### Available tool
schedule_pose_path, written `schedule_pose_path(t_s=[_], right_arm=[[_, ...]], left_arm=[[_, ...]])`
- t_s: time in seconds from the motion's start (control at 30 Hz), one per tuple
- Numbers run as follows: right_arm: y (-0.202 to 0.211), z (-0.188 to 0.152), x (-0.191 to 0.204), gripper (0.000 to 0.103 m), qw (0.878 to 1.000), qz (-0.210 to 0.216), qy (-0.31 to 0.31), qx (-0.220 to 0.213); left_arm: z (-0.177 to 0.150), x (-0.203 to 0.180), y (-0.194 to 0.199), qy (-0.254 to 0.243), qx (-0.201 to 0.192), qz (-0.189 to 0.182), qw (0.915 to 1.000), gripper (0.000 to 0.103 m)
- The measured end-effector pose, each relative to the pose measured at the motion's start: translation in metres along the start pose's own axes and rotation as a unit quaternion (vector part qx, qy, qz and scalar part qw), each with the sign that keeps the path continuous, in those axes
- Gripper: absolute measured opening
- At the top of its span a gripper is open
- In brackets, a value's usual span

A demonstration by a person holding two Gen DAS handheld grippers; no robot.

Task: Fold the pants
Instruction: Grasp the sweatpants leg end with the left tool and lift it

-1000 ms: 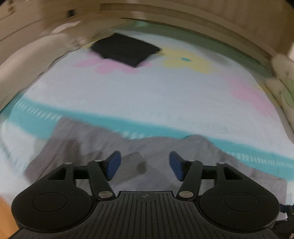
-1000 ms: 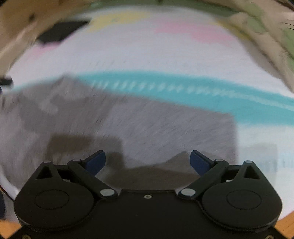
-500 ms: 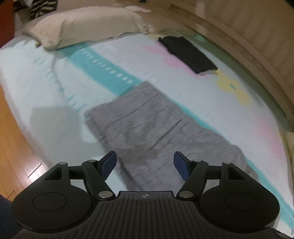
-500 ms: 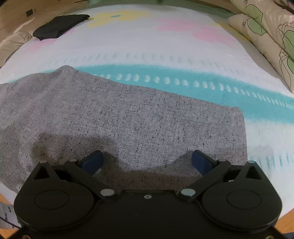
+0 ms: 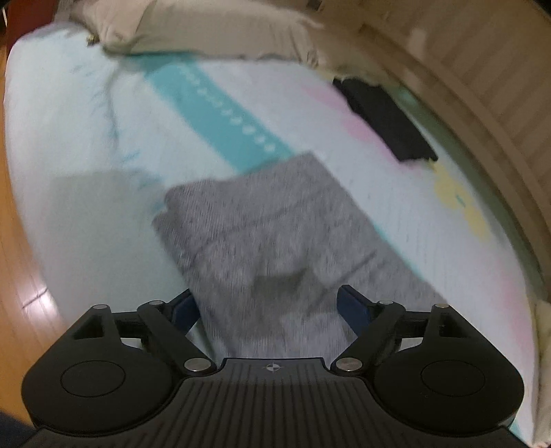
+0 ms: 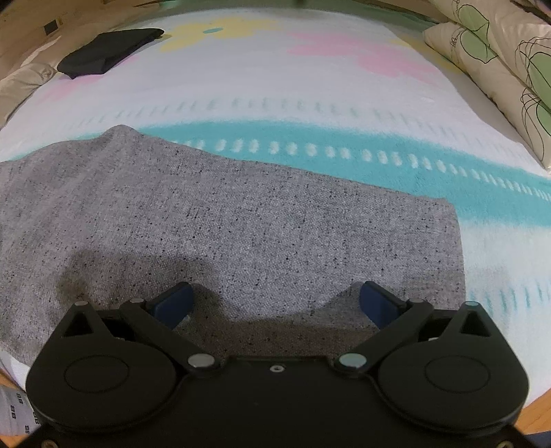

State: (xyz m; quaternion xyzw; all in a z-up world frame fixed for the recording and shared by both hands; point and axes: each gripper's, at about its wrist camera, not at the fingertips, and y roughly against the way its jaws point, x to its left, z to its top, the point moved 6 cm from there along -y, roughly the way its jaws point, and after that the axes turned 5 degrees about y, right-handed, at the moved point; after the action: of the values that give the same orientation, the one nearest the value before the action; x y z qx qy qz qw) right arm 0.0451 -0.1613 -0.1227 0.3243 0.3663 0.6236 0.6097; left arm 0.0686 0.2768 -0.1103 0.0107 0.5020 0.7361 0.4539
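**Operator:** Since the left gripper [image 5: 267, 308] has swung round over the last second, my left wrist view is a different picture. A second ago it looked straight across the bed toward the far wall, with the grey pants [image 5: 275, 241] only as a strip at the bottom. Now it looks along their length, toward the beige pillow [image 5: 193, 31] at the head of the bed, with the wooden floor [image 5: 17, 258] at the left edge.

**Observer:** And its jaws?

**Operator:** They have just been opening wider. The blue pads [image 5: 351, 306] stand apart and nothing is pinched; cloth lies below the gap, but the blur hides whether a pad brushes it.

**Observer:** What does that mean for the fold?

**Operator:** I read it as lining up on one end of the garment, ready for a fresh pinch. The pants lie flat on the bedsheet [image 6: 275, 86], partly over its teal stripe [image 6: 344, 162], looking already doubled into a long band.

**Observer:** The right side?

**Operator:** No change since half a second ago. The right gripper [image 6: 275, 303] hangs low over the near edge of the pants [image 6: 241, 213], tilted steeply down, jaws wide and released, gripping nothing. Its shadow sits right under it, so I judge it close to the fabric.

**Observer:** Anything else about?

**Operator:** A folded black garment [image 6: 106, 51] lies well apart, toward the far side.
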Motion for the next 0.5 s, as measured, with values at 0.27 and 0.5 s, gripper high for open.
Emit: schedule_pose_path(t_s=[0.27,0.5], right_arm=[[-0.001,-0.001,0.0,0.103,1.0,0.005,0.003,-0.004],[-0.002,0.001,0.0,0.103,1.0,0.01,0.007,0.004]], left_arm=[[0.006,-0.005,-0.005,0.0,-0.03,-0.008,0.9995,0.06],[0.007,-0.04,0.043,-0.066,-0.071,-0.056,0.9937,0.02]])
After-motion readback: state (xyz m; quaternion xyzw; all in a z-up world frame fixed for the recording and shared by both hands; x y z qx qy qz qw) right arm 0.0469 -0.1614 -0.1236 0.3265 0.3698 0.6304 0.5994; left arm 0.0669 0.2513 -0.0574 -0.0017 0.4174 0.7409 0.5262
